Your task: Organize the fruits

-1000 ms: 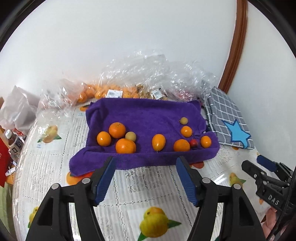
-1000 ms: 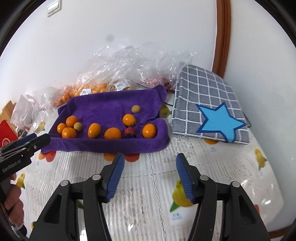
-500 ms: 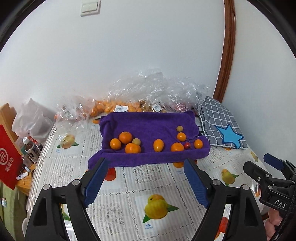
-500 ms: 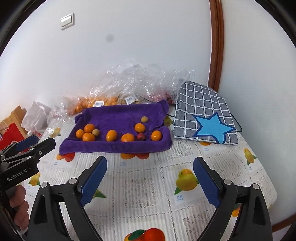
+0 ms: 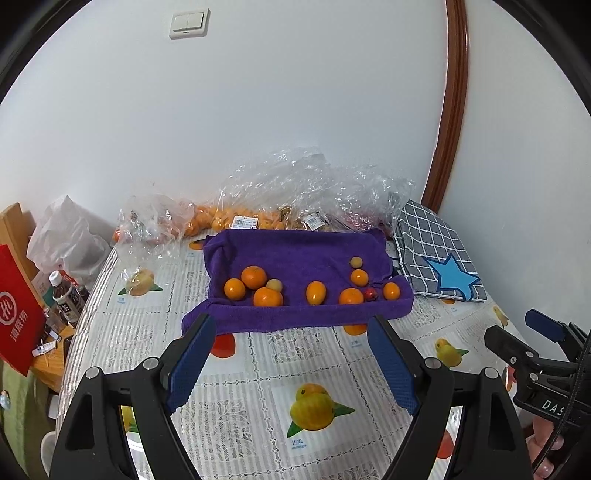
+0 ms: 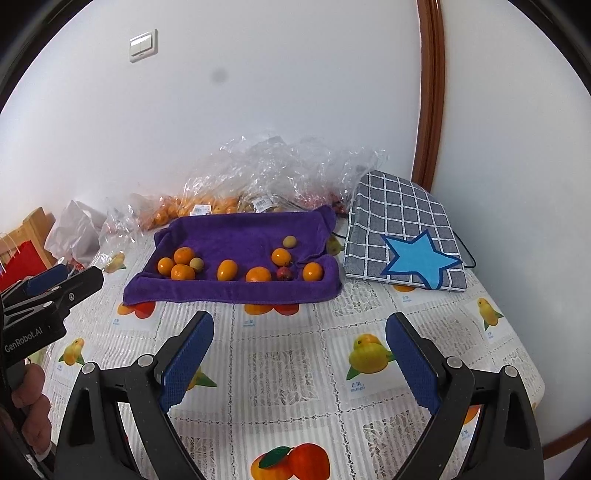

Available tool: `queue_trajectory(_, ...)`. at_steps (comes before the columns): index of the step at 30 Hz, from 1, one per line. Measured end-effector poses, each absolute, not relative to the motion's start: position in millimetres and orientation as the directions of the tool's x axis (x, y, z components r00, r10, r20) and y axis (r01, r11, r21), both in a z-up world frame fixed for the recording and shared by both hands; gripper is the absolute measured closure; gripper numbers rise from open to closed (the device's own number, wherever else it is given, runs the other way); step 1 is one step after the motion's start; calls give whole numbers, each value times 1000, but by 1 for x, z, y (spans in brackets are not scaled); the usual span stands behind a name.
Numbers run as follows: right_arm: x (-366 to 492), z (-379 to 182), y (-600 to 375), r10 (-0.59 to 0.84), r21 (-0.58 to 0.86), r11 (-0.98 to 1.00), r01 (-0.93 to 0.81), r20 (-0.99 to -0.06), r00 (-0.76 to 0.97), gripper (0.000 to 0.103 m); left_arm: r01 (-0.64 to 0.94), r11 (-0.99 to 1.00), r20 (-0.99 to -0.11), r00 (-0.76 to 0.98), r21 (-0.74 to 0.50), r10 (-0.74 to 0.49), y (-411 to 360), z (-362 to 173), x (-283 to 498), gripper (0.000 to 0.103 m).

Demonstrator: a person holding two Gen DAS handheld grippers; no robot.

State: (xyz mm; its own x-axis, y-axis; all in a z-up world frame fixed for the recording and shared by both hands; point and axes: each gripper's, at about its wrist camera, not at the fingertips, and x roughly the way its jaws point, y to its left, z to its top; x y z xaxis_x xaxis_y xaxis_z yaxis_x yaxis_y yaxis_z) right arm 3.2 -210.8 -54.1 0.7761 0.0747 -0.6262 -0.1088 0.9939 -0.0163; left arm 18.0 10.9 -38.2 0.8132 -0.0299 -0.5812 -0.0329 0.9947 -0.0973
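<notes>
Well beyond both fingers, fruits.

"GenRobot.AI" on left tool; perhaps "DAS" on right tool.

This is a room in a home. The desk wears a plastic cloth printed with fruits, and a light switch sits on the white wall. Shopping bags with price labels lie along its far edge, and a wooden door frame stands at the corner.
</notes>
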Motion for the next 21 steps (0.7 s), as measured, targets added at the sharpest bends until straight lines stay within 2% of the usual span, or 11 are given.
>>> queue_trajectory(21, 5, -53, -216, 58, -20, 996, -90, -621, 781, 10, -36, 994, -574, 818, -103, -30, 17, -37, 16, 20)
